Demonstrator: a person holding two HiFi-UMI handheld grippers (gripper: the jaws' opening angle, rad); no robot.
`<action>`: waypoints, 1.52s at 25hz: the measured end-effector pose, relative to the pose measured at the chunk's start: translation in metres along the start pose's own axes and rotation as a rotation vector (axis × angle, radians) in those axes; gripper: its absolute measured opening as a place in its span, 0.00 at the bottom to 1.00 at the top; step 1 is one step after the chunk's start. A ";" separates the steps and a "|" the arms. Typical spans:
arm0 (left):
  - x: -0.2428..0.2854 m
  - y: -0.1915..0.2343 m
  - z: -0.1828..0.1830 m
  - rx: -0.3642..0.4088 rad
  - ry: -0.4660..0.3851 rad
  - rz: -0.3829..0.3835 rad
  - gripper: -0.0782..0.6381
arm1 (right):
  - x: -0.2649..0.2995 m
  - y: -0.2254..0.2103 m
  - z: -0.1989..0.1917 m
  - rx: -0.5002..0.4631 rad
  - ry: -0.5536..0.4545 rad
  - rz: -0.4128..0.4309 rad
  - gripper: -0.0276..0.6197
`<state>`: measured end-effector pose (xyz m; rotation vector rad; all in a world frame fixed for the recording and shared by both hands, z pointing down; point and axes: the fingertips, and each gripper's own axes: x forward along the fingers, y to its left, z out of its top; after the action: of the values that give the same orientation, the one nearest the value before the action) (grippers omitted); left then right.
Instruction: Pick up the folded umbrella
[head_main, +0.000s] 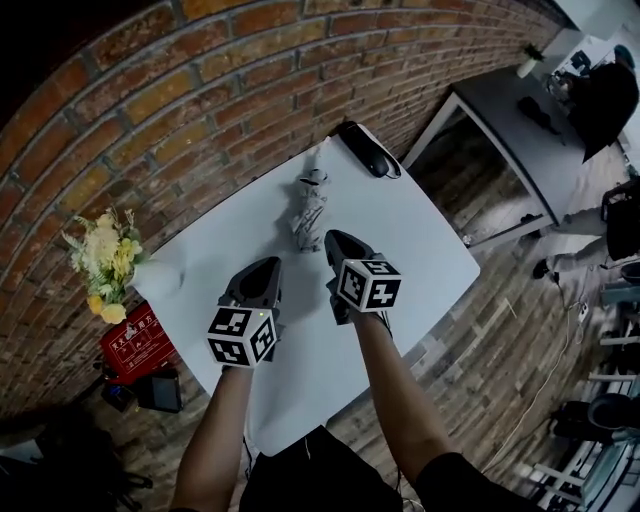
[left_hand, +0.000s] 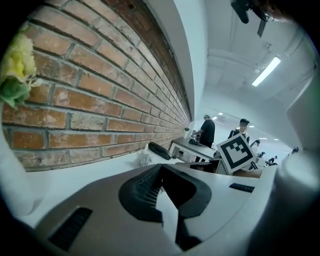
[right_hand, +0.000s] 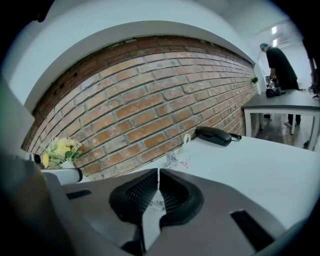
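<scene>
Backdrop: brick wall (head_main: 200, 90) behind counter (head_main: 430, 255).
Far edge: folded umbrella (head_main: 366, 150).
Blocking: crumpled bag (head_main: 310, 212).
Fingers: left gripper (left_hand: 160, 167), right gripper (right_hand: 157, 172) closed, empty.

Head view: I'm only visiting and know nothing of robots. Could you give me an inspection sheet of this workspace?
Surface: white table set against a brick wall.
Job's things: folded umbrella, white and patterned, on the table near the wall, untouched.
Clutter: black oblong item with a strap at the far corner; flowers in a white vase at the left edge.
Grippers: left gripper and right gripper both have fingers together, are empty, and are short of the umbrella.
Cables: thin light line on the floor, likely a cable.
Surroundings: red box on the floor; second table with a person beside it.
</scene>
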<state>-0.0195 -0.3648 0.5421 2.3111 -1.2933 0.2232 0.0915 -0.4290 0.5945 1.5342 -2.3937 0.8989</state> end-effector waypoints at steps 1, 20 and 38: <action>0.007 0.002 0.002 0.001 0.005 -0.005 0.13 | 0.007 -0.003 0.000 -0.004 0.012 0.004 0.08; 0.051 0.051 -0.013 -0.117 0.020 -0.010 0.13 | 0.105 -0.048 -0.009 0.149 0.227 -0.011 0.54; 0.042 0.072 -0.018 -0.126 0.011 0.016 0.13 | 0.138 -0.042 -0.033 0.062 0.428 -0.160 0.54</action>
<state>-0.0553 -0.4189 0.5965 2.1913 -1.2836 0.1542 0.0587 -0.5292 0.6980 1.3623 -1.9335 1.1389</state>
